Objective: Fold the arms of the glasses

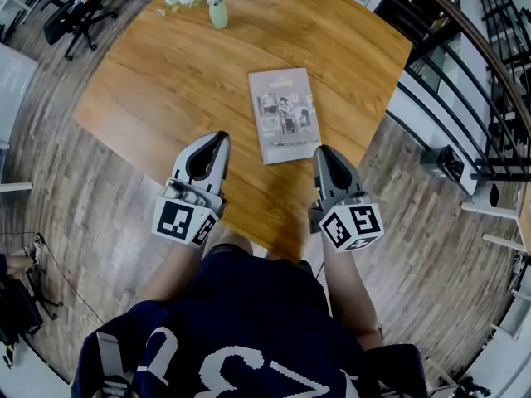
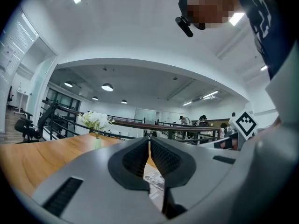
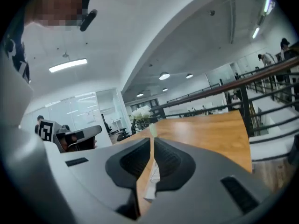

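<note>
While both hang over near edge of brown wooden worktop (image 1: 182, 73), left gripper (image 1: 219, 137) jaws closed, empty; right gripper (image 1: 323, 150) same. Grey rectangular booklet (image 1: 284, 110) lies just beyond, between them; thin glasses-like streak (image 1: 290, 142) across its near end, too small to confirm.

bare wood lies open left of the flat booklet (image 1: 284, 114) on the table (image 1: 166, 81); a vase of white flowers (image 1: 217, 11) stands at the far edge, a railing (image 1: 477, 36) close to the right
</note>
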The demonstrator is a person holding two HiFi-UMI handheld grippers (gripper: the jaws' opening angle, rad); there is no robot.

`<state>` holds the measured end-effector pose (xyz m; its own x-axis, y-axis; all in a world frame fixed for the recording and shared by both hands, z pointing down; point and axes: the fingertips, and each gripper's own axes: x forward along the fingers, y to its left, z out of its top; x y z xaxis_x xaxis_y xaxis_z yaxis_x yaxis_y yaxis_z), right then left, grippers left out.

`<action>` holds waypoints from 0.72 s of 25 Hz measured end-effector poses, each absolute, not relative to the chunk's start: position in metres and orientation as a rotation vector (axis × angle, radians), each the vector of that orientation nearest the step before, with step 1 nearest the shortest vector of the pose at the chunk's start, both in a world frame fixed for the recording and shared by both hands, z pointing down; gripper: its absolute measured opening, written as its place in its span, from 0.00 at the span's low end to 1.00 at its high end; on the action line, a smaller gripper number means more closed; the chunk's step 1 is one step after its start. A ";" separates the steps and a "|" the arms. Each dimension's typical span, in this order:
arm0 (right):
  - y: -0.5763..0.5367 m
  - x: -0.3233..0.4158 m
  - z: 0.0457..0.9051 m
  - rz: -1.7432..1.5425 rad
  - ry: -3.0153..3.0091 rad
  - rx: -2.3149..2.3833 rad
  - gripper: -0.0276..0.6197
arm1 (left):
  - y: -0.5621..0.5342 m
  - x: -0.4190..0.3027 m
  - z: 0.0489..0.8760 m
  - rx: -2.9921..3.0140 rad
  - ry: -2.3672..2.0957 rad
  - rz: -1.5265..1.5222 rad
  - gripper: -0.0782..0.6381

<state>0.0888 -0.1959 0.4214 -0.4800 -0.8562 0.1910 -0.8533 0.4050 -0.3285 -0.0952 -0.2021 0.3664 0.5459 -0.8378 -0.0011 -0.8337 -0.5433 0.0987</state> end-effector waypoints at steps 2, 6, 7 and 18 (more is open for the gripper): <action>-0.200 0.084 0.451 -0.798 2.557 -1.567 0.09 | -0.206 -0.093 0.375 2.683 -1.431 -0.056 0.14; -0.202 0.075 0.511 -1.186 2.369 -1.489 0.13 | -0.211 -0.090 0.387 2.677 -1.393 -0.016 0.14; -0.202 0.073 0.523 -1.269 2.309 -1.469 0.16 | -0.212 -0.089 0.390 2.675 -1.387 -0.007 0.14; -0.221 0.083 0.578 -1.663 1.608 -1.213 0.20 | -0.225 -0.099 0.413 2.616 -1.422 0.066 0.14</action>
